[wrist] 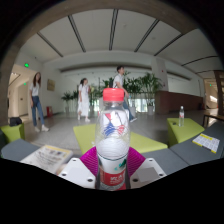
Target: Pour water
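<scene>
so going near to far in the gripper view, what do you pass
gripper fingers, shut on the water bottle → grey table with papers → yellow-green seats → people standing → potted plants by the far wall

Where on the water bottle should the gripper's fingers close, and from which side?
On the bottle's mid-body, below the label, coming in level from the front as the gripper does now. The bottle stands upright between the fingers, and its round, straight wall suits the two pads better than the narrow red cap.
</scene>
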A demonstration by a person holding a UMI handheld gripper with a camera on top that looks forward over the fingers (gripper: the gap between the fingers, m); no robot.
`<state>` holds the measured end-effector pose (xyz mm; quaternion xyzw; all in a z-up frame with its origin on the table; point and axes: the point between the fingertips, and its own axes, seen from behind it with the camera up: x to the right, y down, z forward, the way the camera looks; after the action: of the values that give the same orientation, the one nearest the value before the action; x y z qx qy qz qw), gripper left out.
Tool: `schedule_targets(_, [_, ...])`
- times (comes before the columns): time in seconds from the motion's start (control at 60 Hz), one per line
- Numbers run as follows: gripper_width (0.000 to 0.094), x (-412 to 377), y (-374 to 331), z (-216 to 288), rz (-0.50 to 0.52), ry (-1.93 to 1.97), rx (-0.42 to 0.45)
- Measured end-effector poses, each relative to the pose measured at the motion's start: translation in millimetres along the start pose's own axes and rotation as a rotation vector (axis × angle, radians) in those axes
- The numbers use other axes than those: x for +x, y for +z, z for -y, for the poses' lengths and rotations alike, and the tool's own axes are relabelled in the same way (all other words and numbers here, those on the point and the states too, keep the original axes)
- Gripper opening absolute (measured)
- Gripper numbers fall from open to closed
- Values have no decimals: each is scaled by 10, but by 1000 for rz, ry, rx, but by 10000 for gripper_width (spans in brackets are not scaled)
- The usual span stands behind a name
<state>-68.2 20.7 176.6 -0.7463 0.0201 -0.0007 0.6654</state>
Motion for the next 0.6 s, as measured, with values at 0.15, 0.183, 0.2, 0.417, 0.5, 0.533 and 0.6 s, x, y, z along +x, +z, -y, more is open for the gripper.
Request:
schedule_targets(0.15, [335, 237, 7, -691, -28, -34, -117])
schedule_targets(0.183, [334, 332, 102, -832, -32, -46, -140])
schedule_targets(0.2, [335, 308, 51, -905, -34, -51, -152])
schedule_targets(0.417, [510, 293, 1, -931, -31, -70, -131])
schedule_targets(0.5, [689, 333, -35, -966, -48, -55, -183])
schedule_targets(0.533, [815, 321, -95, -964, -49, -49, -199])
schedule_targets(0.6, [828, 338, -228, -966, -67, -46, -232])
